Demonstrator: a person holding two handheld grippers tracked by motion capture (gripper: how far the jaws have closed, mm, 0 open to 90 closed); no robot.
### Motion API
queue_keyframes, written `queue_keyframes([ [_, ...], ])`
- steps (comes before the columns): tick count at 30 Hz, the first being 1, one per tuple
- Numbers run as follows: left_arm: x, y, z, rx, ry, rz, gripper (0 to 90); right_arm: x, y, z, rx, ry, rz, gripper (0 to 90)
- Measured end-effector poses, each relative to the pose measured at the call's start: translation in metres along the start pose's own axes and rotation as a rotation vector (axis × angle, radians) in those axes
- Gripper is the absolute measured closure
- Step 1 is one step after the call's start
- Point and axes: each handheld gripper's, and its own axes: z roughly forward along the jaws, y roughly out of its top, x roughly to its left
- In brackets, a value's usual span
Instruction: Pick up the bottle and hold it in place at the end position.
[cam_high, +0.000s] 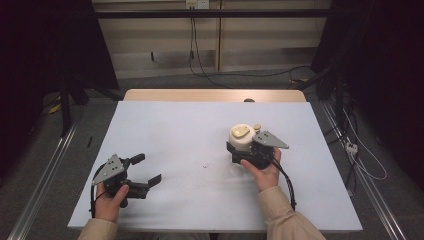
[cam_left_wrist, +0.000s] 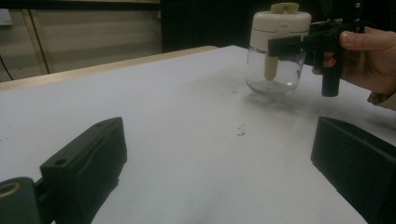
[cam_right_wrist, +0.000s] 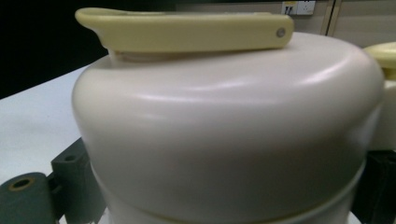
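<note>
A jar with a clear glass body and a cream lid (cam_high: 241, 136) stands right of the table's middle. A flat yellow lever (cam_right_wrist: 187, 30) lies on top of the lid, with a small yellow knob (cam_high: 257, 127) beside it. My right gripper (cam_high: 243, 150) is shut on the jar (cam_left_wrist: 275, 46), one black jaw on each side just below the lid (cam_right_wrist: 224, 116). I cannot tell whether the jar rests on the table or hangs just above it. My left gripper (cam_high: 149, 168) stands open at the near left with nothing between its jaws, which point toward the jar.
The white table top (cam_high: 190, 135) ends in a wooden strip (cam_high: 215, 95) at the far side. A small dark smudge (cam_high: 206, 165) marks the middle. Cables (cam_high: 360, 160) and metal rails lie on the floor around the table.
</note>
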Motion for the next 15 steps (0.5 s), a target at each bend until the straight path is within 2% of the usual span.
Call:
queue_keyframes([
  [15,0.0,0.0,0.0,-0.001,0.005,0.003,3.3,0.009,0.003,0.016,0.007,0.015,0.009,7.0],
])
